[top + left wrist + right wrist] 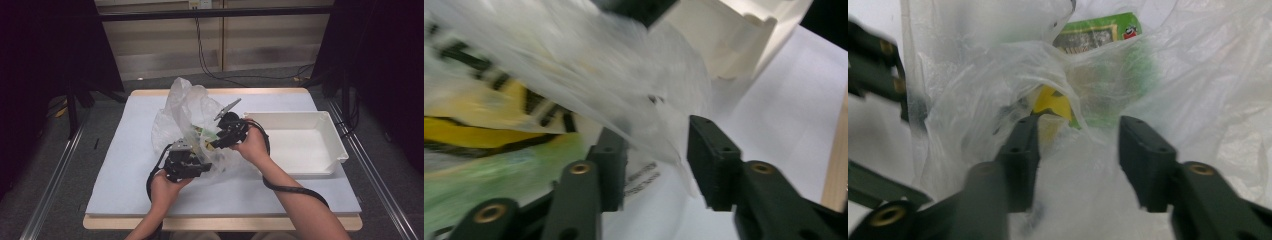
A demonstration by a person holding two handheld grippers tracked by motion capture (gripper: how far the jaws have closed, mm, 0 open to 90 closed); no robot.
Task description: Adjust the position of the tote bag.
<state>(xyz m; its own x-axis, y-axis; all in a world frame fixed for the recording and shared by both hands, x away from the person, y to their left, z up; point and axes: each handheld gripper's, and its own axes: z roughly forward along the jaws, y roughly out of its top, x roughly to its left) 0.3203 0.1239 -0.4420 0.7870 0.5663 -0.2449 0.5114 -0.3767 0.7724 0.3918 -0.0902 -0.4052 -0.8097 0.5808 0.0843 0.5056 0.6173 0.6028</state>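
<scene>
Two grippers work at a clear plastic bag [185, 117] that lies crumpled on the white table [125, 165], just left of a white tray [300, 145]. The bag stands up in a loose peak toward the far side of the table, and its near edge spreads flat between the two hands.

The left gripper [192, 162] sits at the bag's near left edge and points toward the tray. In the left gripper view its jaws stand partly apart, and a fold of the bag [589, 90] hangs down between them. The film seems to brush the left jaw, but the pads do not press on it. Through the plastic show a yellow and green packet [479, 150] with black lettering, and the tray [744, 35] beyond.

The right gripper [217, 140] reaches into the bag from the tray side, with the hand [252, 145] just behind it. In the right gripper view its jaws stand partly apart with bunched film [1068, 100] between them; whether the pads touch it cannot be told. Past the jaws lies the packet [1098, 35], green with a yellow patch, inside the bag. The left gripper [878, 65] shows blurred at the left edge of that view.
</scene>
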